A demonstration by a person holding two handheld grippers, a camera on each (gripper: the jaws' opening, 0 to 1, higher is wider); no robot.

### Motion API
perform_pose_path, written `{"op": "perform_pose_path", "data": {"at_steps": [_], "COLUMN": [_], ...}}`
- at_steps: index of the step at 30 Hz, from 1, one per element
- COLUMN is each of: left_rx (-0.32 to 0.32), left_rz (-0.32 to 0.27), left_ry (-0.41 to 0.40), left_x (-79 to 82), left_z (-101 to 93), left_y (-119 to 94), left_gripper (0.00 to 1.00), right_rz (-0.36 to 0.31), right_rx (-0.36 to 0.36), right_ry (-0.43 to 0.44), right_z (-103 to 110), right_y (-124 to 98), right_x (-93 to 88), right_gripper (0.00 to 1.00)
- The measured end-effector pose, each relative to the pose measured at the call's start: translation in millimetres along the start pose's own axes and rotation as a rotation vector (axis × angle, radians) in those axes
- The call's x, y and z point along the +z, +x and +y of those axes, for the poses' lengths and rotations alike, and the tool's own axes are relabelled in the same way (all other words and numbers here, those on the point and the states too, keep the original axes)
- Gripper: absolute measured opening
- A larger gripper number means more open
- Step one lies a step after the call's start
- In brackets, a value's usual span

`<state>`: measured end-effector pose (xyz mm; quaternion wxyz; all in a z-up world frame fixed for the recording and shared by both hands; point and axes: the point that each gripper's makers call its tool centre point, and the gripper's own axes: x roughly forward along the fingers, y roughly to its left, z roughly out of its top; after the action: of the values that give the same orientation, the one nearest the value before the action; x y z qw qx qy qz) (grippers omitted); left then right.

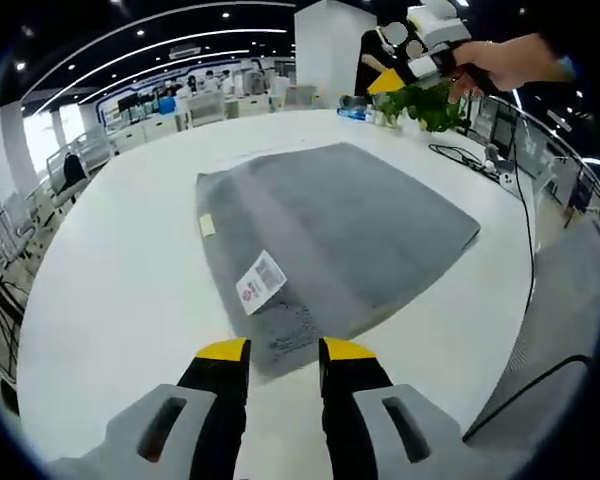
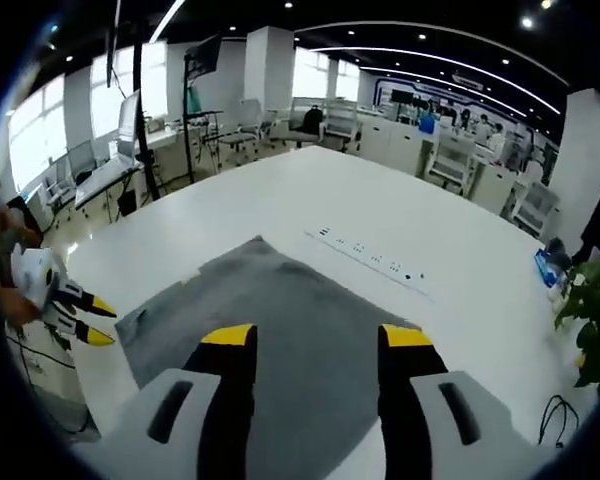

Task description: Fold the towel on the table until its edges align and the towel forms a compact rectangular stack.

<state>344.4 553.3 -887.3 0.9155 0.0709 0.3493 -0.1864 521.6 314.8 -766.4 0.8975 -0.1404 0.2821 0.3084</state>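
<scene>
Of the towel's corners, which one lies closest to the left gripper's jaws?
The corner of the grey towel just ahead of the left gripper, beside the white care label. The other corners lie farther off across the table.

grey towel (image 1: 330, 240) with white label (image 1: 260, 281), white table (image 1: 120, 270), yellow-tipped black tools

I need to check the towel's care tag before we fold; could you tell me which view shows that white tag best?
The left gripper view: the white tag lies face up on the grey towel, near the corner just ahead of the left gripper. The right gripper view shows the towel's plain grey surface, with no tag discernible.
</scene>
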Motion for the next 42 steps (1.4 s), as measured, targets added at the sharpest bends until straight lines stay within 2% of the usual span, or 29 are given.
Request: {"op": "perform_pose_path", "data": {"at_steps": [2,4,9,11,12,16,20,23,25,28,32,37,39,42], "left_rx": [0.005,0.017,0.017,0.026,0.025,0.023,0.01,0.001,0.001,-0.005,-0.016,-0.026,-0.029,-0.032], "left_rz": [0.01,0.011,0.018,0.027,0.023,0.016,0.038,0.057,0.068,0.107,0.107,0.105,0.105,0.094], "left_ry": [0.005,0.047,0.048,0.09,0.09,0.063,0.087,0.093,0.1,0.167,0.161,0.12,0.041,0.085], "left_x": [0.3,2.8,7.3,8.6,9.4,10.9,4.4,-0.7,-3.6,-9.7,-6.5,-3.4,-1.4,3.6], "left_z": [2.9,4.6,4.2,6.1,6.0,4.1,-1.0,-3.8,-3.9,-6.1,-8.4,-3.9,-3.6,-1.8], "left_y": [1.0,-0.3,0.7,0.0,-0.8,-4.1,-2.0,-1.3,0.0,1.2,1.3,7.2,8.6,12.9], "left_gripper": [0.28,0.28,0.28,0.28,0.28,0.28,0.28,0.28,0.28,0.27,0.27,0.26,0.24,0.24], "right_rz": [0.003,0.007,-0.017,-0.014,-0.016,-0.025,-0.032,-0.013,-0.006,0.004,0.01,0.058,0.066,0.087], "right_rx": [-0.004,-0.004,0.006,0.007,-0.001,0.021,0.037,0.053,0.052,0.064,0.074,0.099,0.109,0.116], "right_ry": [0.016,0.019,0.039,0.017,-0.011,-0.015,0.02,0.082,0.072,0.088,0.118,0.119,0.113,0.116], "right_z": [-4.0,-5.5,-4.7,-4.1,-4.9,-4.1,-2.9,-2.4,0.6,4.8,14.4,33.0,39.6,47.0], "right_y": [-4.0,-8.7,-22.5,-25.7,-28.3,-33.1,-35.4,-38.1,-42.2,-46.7,-49.9,-49.1,-49.6,-47.7], "right_x": [-7.5,-12.9,-21.9,-29.0,-32.7,-43.8,-59.9,-81.6,-91.4,-103.0,-116.8,-147.3,-157.2,-171.2], "right_gripper": [0.47,0.47,0.46,0.45,0.44,0.41,0.4,0.39,0.39,0.39,0.34,0.29,0.24,0.21]}}
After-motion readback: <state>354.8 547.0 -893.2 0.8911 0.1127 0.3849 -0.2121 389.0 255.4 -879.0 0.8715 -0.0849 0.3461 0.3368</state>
